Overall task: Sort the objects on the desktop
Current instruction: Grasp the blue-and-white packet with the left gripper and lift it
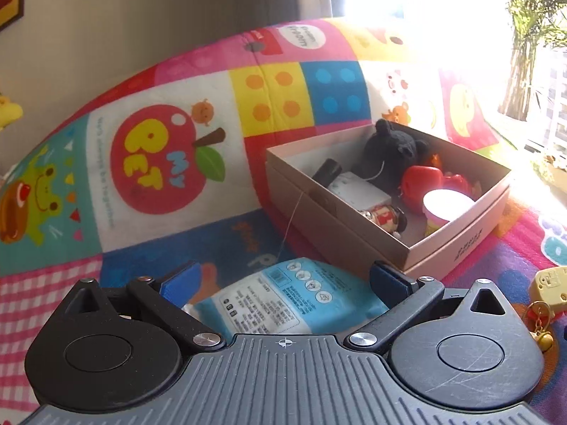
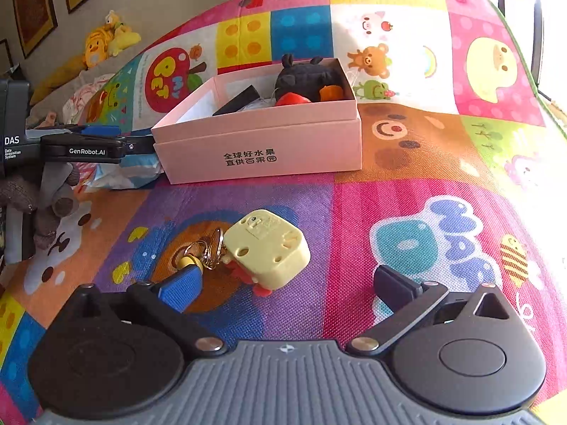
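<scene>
**Two claws, two pickups: wipes pack on the left, yellow keychain toy on the right**

The pink box sits on the colourful play mat, already holding a black plush, a red toy, a pink-lidded cup and a small white box.

The right claw stands wide and empty. The yellow keychain toy lies flat on the mat between its fingers, nearer the blue pad at 9 o'clock than the dark pad at 3 o'clock, with its rings and bell trailing toward 9 o'clock. Judging from this, the step in hand is closing on that toy. To do it well, slide the claw a little toward 9 o'clock so the toy's body is centred, go low enough that the pads meet its flat sides, and keep the blue pad off the loose key rings so they do not wedge in.

The left claw is spread about the blue wipes pack; whether its pads press the pack I cannot tell. A soft pack will likely sag, so grip near its middle. The box lies at 1 o'clock from it, just beyond, so lift clear of the near wall before lowering inside.
</scene>
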Demonstrator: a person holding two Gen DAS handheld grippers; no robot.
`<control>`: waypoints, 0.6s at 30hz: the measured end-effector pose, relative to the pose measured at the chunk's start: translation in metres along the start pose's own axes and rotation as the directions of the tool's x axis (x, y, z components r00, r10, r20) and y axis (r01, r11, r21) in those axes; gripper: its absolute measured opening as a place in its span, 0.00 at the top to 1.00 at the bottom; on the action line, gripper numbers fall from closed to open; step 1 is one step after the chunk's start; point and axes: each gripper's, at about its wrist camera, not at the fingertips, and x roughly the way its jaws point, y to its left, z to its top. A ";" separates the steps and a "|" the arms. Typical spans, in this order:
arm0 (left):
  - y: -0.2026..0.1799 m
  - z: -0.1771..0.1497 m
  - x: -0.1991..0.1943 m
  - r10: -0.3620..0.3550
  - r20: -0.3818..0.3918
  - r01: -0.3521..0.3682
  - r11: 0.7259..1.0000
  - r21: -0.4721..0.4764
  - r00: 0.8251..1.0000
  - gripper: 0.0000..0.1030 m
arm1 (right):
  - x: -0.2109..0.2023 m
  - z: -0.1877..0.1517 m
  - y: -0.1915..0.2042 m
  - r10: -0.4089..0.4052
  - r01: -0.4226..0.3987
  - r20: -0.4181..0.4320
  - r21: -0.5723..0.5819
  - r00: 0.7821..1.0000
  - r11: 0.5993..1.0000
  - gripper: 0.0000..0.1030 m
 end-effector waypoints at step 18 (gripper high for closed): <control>-0.077 -0.055 -0.080 -0.281 -0.115 0.292 0.952 0.094 0.953 0.00 | 0.003 0.001 0.003 -0.001 0.001 -0.015 -0.008 1.000 1.000 0.00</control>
